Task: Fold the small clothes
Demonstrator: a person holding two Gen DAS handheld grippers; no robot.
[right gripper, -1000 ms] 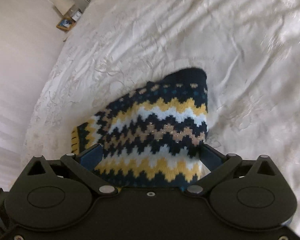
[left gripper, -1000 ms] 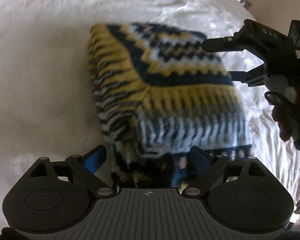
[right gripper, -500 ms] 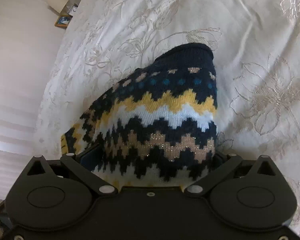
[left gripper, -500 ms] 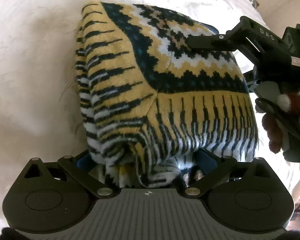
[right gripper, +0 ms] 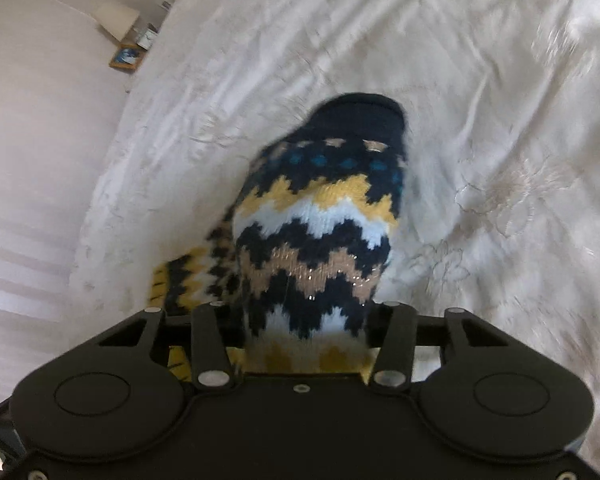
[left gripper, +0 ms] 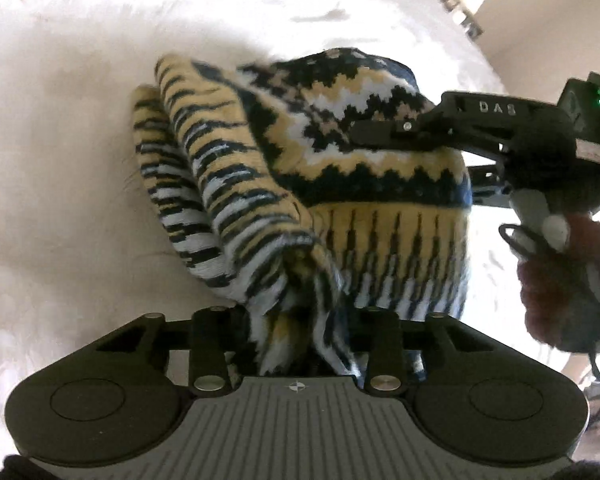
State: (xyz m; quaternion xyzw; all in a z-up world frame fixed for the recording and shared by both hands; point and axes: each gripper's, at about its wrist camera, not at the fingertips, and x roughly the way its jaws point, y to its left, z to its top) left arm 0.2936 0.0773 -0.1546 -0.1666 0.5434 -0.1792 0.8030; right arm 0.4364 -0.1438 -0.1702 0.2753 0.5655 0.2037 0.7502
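A folded knit sweater (left gripper: 284,152) with navy, yellow, white and tan zigzags lies on a white embroidered bedspread (left gripper: 60,160). My left gripper (left gripper: 296,332) is closing on the sweater's near striped edge, and the fabric is bunched and pinched between its fingers. In the right wrist view the sweater (right gripper: 320,220) rises in a hump, squeezed between the closing jaws of my right gripper (right gripper: 304,332). The left wrist view shows that right gripper (left gripper: 404,152) coming in from the right, its upper finger on top of the sweater and its lower finger hidden behind it.
A person's hand (left gripper: 560,280) in a dark red fuzzy sleeve holds the right gripper's handle. The bedspread (right gripper: 500,120) spreads out all around the sweater. A lamp (right gripper: 116,20) and a small framed picture (right gripper: 126,56) stand beyond the bed's far left corner.
Both grippers' jaws have gone from wide apart to squeezed in on the sweater. The fabric has bunched into a narrower hump and its near edge has lifted a little.
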